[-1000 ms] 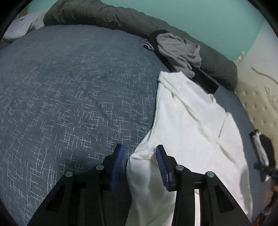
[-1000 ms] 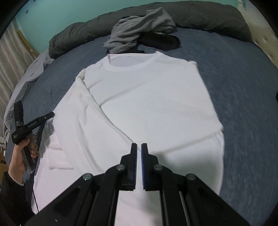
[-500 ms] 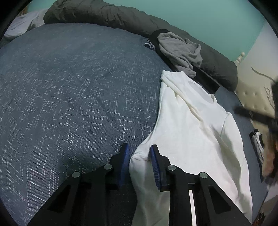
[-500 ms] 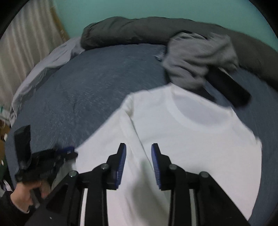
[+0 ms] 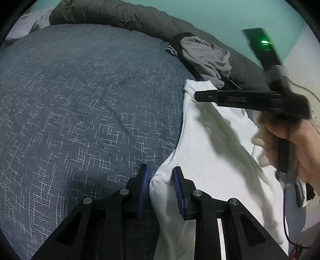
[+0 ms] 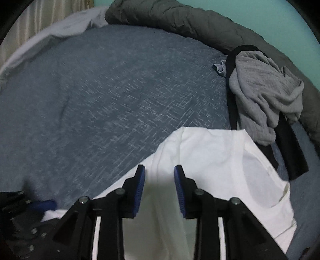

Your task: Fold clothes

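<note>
— On the near edge of the bed, what did the left gripper (image 5: 161, 178) have?
— A bunched fold of the white shirt (image 5: 216, 152) stood between its blue pads (image 5: 178, 188), and both pads pressed on the cloth, so it was clamped on that fold.

— And the right gripper (image 6: 159, 177)?
— Its jaws stood apart over the shirt's left side, with white cloth under the gap and nothing pinched. From the left wrist view it reached across the shirt, blurred, in the person's hand (image 5: 296, 152).

— Where did the shirt lie?
— Spread on the blue-grey bedspread (image 5: 84, 104), neckline toward the far side.

— Beyond it?
— A crumpled grey garment (image 6: 266, 100) rested on a black garment (image 6: 290, 152), touching the shirt's far edge. Behind them a dark grey duvet (image 6: 180, 18) ran along the teal wall (image 5: 220, 14).
</note>
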`<state>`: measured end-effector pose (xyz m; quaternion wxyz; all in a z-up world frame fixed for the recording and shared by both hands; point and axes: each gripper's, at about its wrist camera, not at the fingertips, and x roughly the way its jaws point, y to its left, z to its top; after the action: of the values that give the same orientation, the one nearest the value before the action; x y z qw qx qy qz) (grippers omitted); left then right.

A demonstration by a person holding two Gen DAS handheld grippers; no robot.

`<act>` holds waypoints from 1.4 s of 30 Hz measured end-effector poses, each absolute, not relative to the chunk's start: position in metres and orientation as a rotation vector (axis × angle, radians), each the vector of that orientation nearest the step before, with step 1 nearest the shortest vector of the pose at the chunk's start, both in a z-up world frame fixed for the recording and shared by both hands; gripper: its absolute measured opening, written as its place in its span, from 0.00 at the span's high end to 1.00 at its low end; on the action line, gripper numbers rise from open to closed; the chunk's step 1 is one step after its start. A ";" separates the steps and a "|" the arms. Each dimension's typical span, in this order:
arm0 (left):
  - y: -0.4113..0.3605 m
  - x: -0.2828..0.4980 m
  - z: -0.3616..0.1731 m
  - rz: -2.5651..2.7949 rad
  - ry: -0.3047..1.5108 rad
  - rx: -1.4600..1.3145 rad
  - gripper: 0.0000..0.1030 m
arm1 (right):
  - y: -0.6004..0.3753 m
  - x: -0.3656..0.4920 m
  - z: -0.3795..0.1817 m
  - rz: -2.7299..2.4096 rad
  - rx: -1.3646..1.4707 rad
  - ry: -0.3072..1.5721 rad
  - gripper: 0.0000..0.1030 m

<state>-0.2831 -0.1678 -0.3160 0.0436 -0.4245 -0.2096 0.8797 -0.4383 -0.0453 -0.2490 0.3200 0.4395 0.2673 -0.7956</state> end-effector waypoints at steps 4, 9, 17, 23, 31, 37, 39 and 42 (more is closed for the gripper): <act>-0.167 -0.282 -0.316 2.696 -0.628 -1.297 0.74 | -0.040 -0.455 -0.251 -2.130 1.169 0.668 0.92; -0.169 -0.280 -0.316 2.686 -0.646 -1.293 0.74 | -0.017 -0.485 -0.241 -2.239 1.194 0.516 0.97; -0.168 -0.278 -0.316 2.691 -0.641 -1.295 0.74 | -0.008 -0.508 -0.219 -2.151 1.187 0.263 0.92; -0.168 -0.280 -0.315 2.688 -0.648 -1.295 0.74 | -0.056 -0.496 -0.235 -2.071 1.199 0.598 0.68; -0.171 -0.281 -0.316 2.682 -0.658 -1.291 0.74 | -0.062 -0.499 -0.250 -2.130 1.213 0.700 0.92; -0.171 -0.281 -0.317 2.682 -0.650 -1.294 0.75 | -0.037 -0.530 -0.231 -2.248 1.228 0.403 0.93; -0.171 -0.281 -0.317 2.684 -0.644 -1.296 0.75 | -0.029 -0.540 -0.228 -2.247 1.254 0.265 0.93; -0.172 -0.281 -0.317 2.682 -0.650 -1.296 0.75 | -0.031 -0.540 -0.233 -2.178 1.285 0.167 0.93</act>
<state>-0.2813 -0.1724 -0.3174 0.0466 -0.4246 -0.2129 0.8788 -0.5405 -0.0308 -0.2328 0.2991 0.4839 0.0628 -0.8200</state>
